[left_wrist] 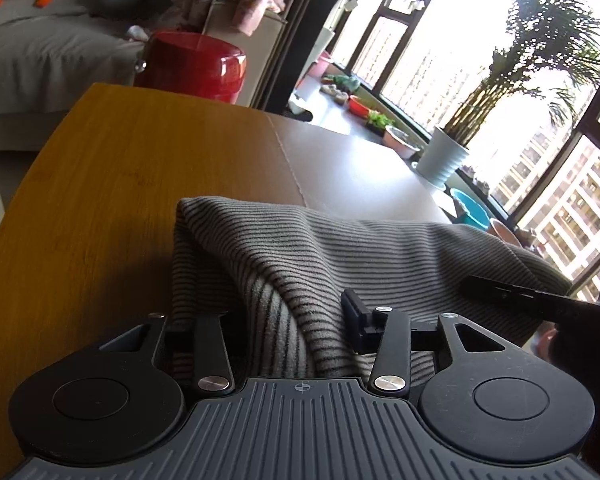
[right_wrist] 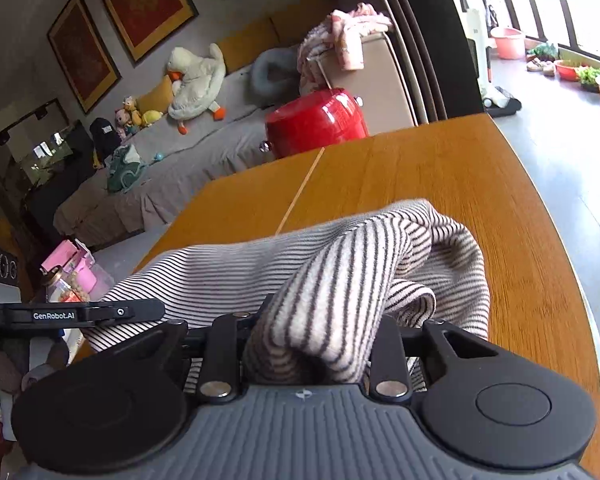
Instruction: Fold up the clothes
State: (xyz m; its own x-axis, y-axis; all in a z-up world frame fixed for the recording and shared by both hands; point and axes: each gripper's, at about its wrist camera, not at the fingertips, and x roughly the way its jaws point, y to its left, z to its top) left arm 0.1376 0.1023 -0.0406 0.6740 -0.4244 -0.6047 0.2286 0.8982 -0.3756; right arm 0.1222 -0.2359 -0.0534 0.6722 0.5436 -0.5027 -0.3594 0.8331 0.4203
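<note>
One striped garment (left_wrist: 340, 256) is lying bunched on the near part of the wooden table (left_wrist: 112, 168), and both grippers are biting into it. The left gripper (left_wrist: 284, 320) is standing partly closed with a fold of the cloth rising between its fingers (left_wrist: 354, 320); the left-hand finger is buried under the fabric, so whether the pads are actually pressing cannot be told. The right gripper (right_wrist: 312, 344) is narrowed around a thick roll of the garment (right_wrist: 340, 272), which is filling the gap and hiding both fingers.

In the left view, the table is running bare ahead of the garment to its far edge, and bare to the curved edge on the left. In the right view, the cloth's loose end is lying near the table's rounded right edge (right_wrist: 572, 280), with open wood beyond it toward the far corner.

Past the far edge one red stool (right_wrist: 316, 120) is standing, with one sofa (right_wrist: 204, 136) behind it.
</note>
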